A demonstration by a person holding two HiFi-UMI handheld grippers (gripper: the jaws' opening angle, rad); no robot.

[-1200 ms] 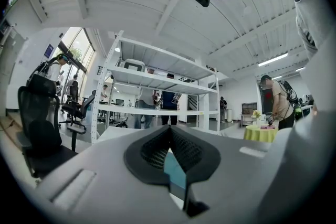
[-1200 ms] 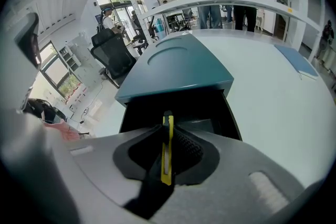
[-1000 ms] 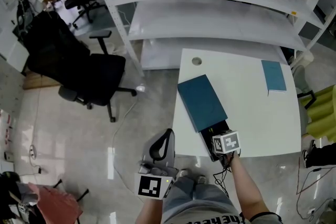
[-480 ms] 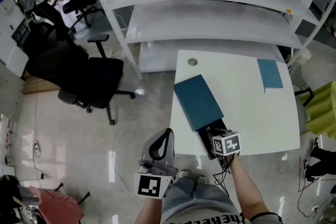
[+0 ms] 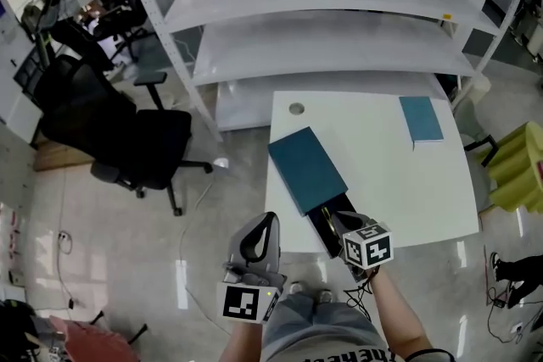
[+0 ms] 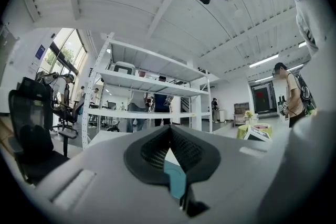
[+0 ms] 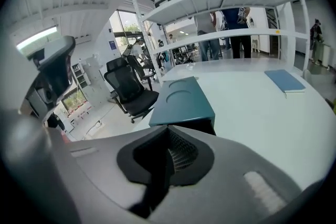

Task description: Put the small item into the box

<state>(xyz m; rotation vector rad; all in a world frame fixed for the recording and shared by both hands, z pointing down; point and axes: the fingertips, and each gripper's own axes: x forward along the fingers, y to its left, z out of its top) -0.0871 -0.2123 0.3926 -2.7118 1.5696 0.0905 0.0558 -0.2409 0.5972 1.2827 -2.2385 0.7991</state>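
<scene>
A teal box lies at the near left of the white table, with its lid slid back. Its black open end faces the front edge. My right gripper sits at that open end, shut, with nothing between the jaws. In the right gripper view, my right gripper points at the box just ahead. My left gripper hangs off the table's left over the floor. It points upward, and my left gripper is shut with nothing held. I see no small item in any view.
A thin teal notebook lies at the table's far right corner. White metal shelving stands behind the table. A black office chair is on the floor to the left. A yellow-green object sits right of the table.
My right gripper has drawn back a little from the box's open end toward the front edge. The head view has shifted. The left gripper stays where it was.
</scene>
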